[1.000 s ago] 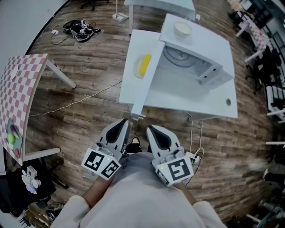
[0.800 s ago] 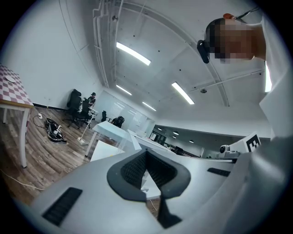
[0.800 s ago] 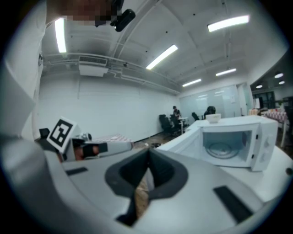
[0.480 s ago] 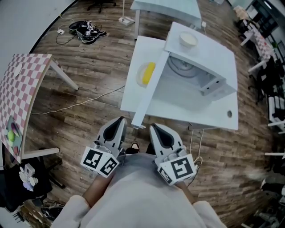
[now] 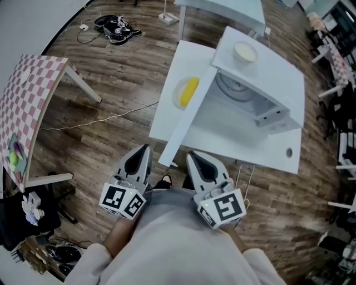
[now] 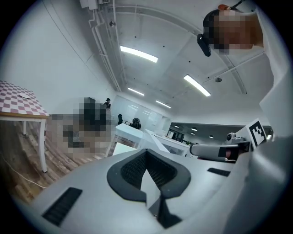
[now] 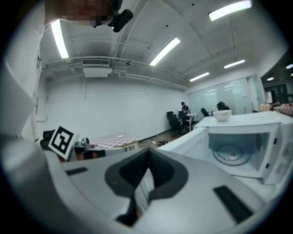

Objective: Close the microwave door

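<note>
A white microwave [image 5: 261, 83] stands on a white table [image 5: 167, 111] ahead of me. Its door [image 5: 186, 125] is swung wide open toward me, and the glass turntable [image 5: 236, 89] shows inside. A pale bowl [image 5: 245, 53] sits on its top. In the right gripper view the open cavity of the microwave [image 7: 242, 146] lies to the right, with the door [image 7: 192, 137] edge-on. My left gripper [image 5: 143, 150] and right gripper [image 5: 193, 157] are held close to my body, short of the door's near edge. Both are shut and hold nothing.
A plate with a yellow item [image 5: 186, 92] lies on the table left of the door. A pink checkered table [image 5: 28, 106] stands at left. Cables and dark gear [image 5: 117, 25] lie on the wooden floor. Another white table [image 5: 222, 8] is behind, and chairs [image 5: 342, 61] are at right.
The table and microwave have shifted in the head view and the door's near corner now sits closer to the grippers. Both grippers stay shut, low by my body.
</note>
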Demonstrator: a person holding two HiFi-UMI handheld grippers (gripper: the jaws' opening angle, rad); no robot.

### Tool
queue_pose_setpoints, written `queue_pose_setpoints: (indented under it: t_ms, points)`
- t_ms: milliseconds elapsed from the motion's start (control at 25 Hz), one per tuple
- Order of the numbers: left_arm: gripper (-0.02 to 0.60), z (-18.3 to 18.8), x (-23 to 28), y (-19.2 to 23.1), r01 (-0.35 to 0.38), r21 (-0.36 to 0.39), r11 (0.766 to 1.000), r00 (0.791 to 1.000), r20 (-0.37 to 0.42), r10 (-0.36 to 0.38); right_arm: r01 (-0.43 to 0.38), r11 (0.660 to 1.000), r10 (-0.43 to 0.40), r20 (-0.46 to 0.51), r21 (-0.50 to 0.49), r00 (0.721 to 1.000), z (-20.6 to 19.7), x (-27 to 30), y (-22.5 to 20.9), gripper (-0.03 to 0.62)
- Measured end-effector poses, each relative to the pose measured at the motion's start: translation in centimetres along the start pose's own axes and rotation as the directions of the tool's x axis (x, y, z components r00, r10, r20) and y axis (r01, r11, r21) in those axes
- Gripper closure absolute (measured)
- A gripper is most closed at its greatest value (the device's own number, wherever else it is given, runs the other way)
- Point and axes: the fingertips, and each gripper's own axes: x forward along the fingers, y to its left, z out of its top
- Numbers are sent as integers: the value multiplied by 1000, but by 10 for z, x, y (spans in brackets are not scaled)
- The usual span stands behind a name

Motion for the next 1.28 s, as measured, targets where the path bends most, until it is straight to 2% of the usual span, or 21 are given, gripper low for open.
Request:
queue_pose_setpoints:
  t_ms: [440, 1280]
  points:
    - [565, -16, 4, 0, -14, -9, 1000, 998, -63, 13, -33, 999, 34, -27, 32, 999, -9, 6, -8, 571]
    - [565, -33, 7, -22, 41, -10, 999, 992, -123, -42, 22, 997, -21, -16, 71, 1000, -21, -19, -21, 571]
